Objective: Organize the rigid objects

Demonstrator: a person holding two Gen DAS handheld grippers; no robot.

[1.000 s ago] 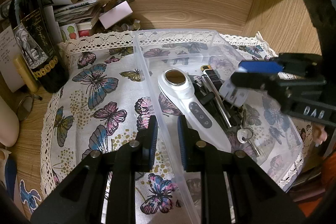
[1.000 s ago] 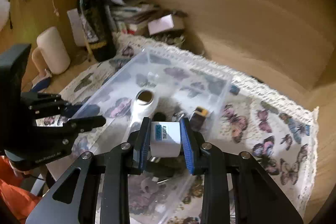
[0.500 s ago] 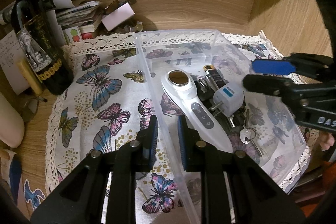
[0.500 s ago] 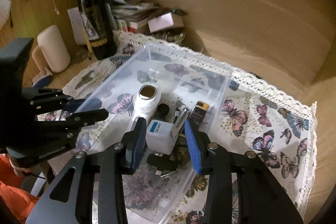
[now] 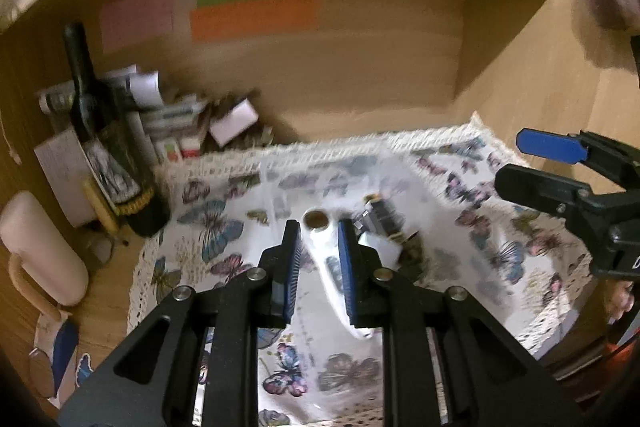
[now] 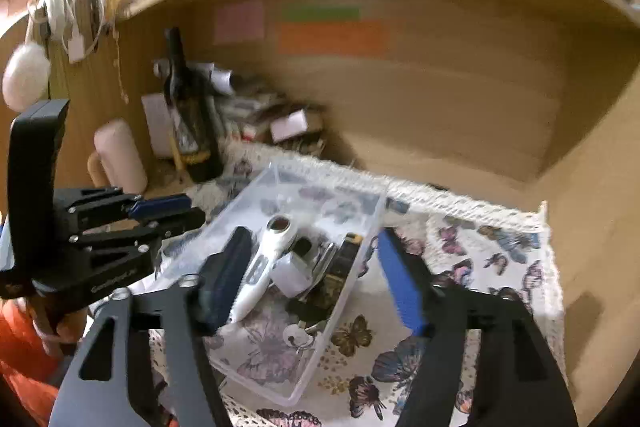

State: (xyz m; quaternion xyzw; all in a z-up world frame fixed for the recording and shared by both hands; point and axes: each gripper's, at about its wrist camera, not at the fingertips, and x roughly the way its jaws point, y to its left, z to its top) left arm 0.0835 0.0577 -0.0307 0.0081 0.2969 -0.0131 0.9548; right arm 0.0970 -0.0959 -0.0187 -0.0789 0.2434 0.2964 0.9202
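A clear plastic bin point(image 6: 362, 227) sits on the butterfly cloth point(image 6: 492, 259). In it lie a white handheld device point(image 6: 268, 259), a white plug adapter point(image 6: 294, 273), a lighter point(image 6: 348, 247), dark items and keys point(image 6: 298, 337). My right gripper point(image 6: 316, 279) is wide open and empty, raised above the bin. My left gripper point(image 5: 318, 267) is open with a narrow gap and holds nothing; it is raised over the bin's near end, with the white device point(image 5: 320, 239) seen between its fingers. The left wrist view is blurred.
A dark wine bottle point(image 5: 108, 147) stands at the back left beside stacked papers and boxes point(image 5: 188, 123). A pale mug point(image 5: 36, 251) stands at the left edge. Wooden walls point(image 5: 360, 75) and a shelf enclose the desk. Coloured notes point(image 5: 256, 15) hang on the back wall.
My right gripper opened and let go of the white plug adapter, which now lies in the bin. Both grippers pulled up and back from the bin.
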